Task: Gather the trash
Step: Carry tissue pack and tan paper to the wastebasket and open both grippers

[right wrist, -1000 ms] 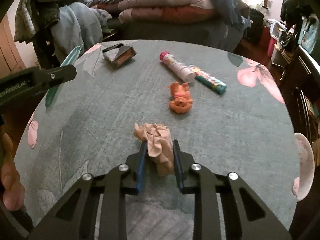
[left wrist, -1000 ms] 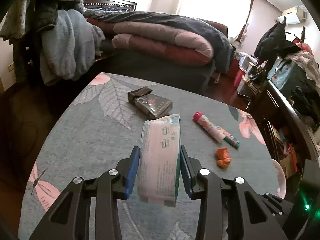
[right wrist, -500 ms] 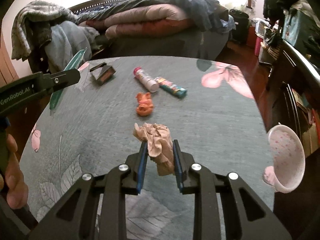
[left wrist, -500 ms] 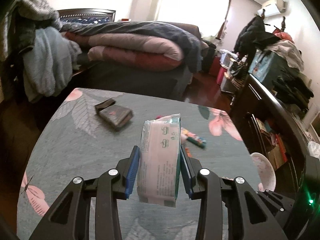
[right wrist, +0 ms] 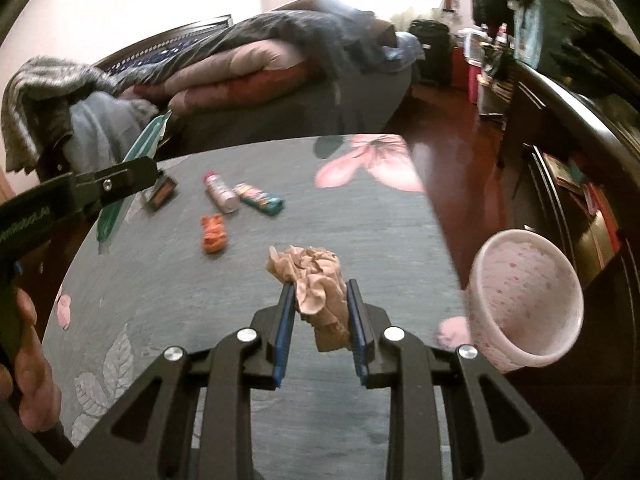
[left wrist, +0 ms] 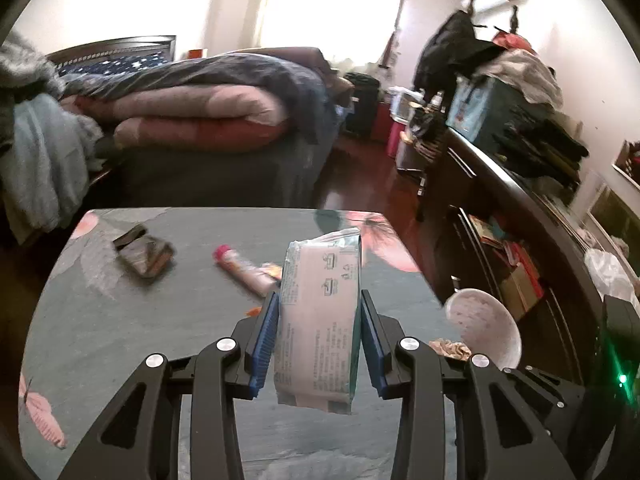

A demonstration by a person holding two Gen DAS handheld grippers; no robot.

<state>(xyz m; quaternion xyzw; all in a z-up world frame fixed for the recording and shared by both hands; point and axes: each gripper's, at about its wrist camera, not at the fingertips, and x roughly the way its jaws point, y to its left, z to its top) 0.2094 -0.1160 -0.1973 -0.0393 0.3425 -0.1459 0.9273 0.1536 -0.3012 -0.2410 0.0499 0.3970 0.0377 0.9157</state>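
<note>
Pink bin [right wrist: 528, 300] off table [right wrist: 360, 232] edge; orange toy [right wrist: 214, 233], tubes behind.

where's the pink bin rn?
Right wrist view: pink bin sits off the table's right edge, right of the crumpled paper in the right tool.

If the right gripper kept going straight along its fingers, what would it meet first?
Probably the bare tablecloth just beyond the crumpled tissue held by the right gripper; the pink bin sits off to the right. Depth is uncertain.
</note>
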